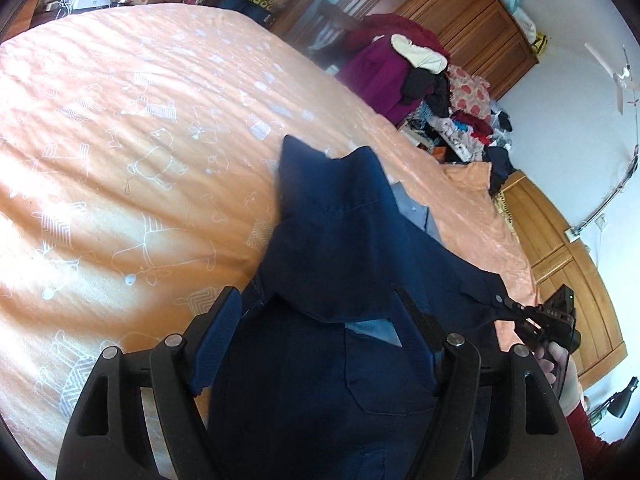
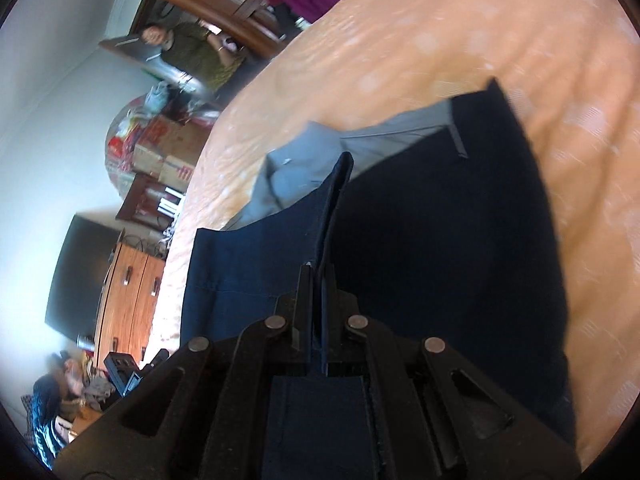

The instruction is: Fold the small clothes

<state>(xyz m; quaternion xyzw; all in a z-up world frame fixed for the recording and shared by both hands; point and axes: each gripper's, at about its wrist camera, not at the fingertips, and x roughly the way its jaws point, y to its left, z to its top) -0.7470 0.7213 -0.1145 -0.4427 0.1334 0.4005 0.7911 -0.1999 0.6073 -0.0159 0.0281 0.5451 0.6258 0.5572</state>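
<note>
A dark navy garment (image 1: 340, 220) with a chest pocket lies partly lifted over the orange bed sheet (image 1: 120, 120). My left gripper (image 1: 316, 294) is open, its blue-padded fingers (image 1: 218, 332) wide apart with the navy cloth lying between them. In the left wrist view my right gripper (image 1: 520, 314) pinches the garment's far right edge, held by a hand (image 1: 560, 364). In its own view the right gripper (image 2: 319, 276) is shut on an upright fold of the navy garment (image 2: 440, 240). Lighter grey-blue cloth (image 2: 304, 172) shows at the garment's far side.
The orange sheet (image 2: 400, 40) covers a wide bed. A heap of clothes (image 1: 440, 92) sits past the bed by a wooden wardrobe (image 1: 460, 12). One person (image 2: 188, 48) is at the far doorway and another (image 2: 60, 380) low at left. Cardboard boxes (image 2: 168, 148) and a dresser (image 2: 128, 292) line the bedside.
</note>
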